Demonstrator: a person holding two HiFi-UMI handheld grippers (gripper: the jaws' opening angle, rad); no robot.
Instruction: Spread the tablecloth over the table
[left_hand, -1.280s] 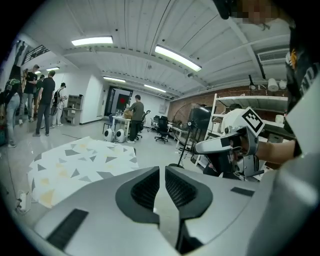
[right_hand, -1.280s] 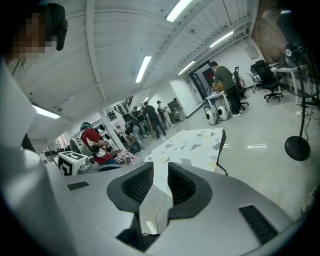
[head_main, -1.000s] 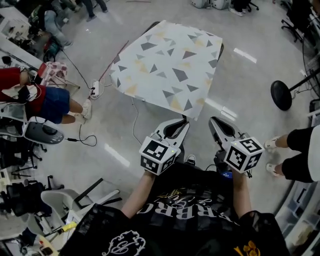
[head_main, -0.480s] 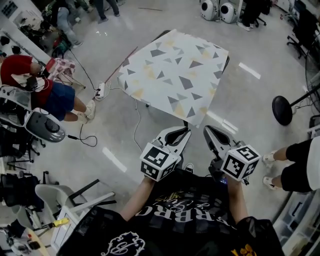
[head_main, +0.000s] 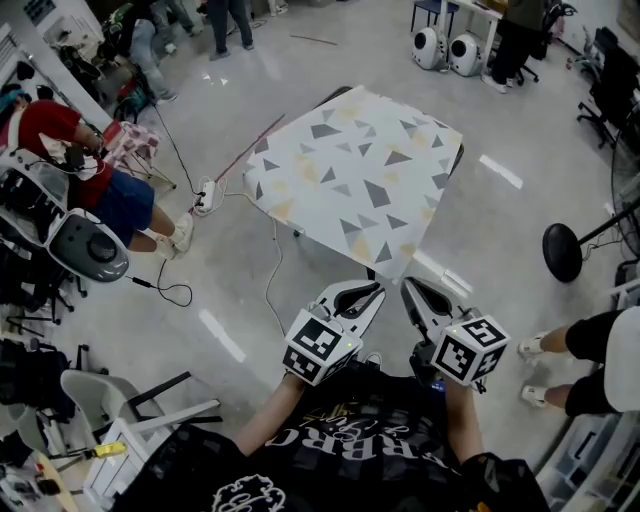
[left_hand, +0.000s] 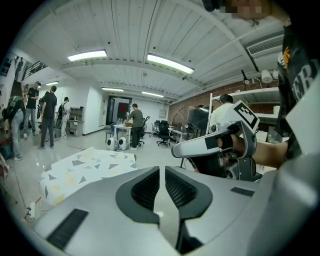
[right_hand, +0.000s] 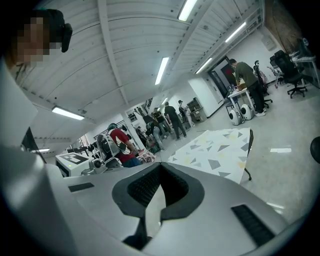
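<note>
Your left gripper and right gripper are clenched empty, well short of the tablecloth, which seems to cover the table; an uneven overhang could drag it off

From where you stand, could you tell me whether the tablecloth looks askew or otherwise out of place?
Slightly: the tablecloth lies flat, yet the table shows a dark bare edge at its right and far corners, while the cloth's near corner hangs low. Nothing looks spilled or torn.
</note>
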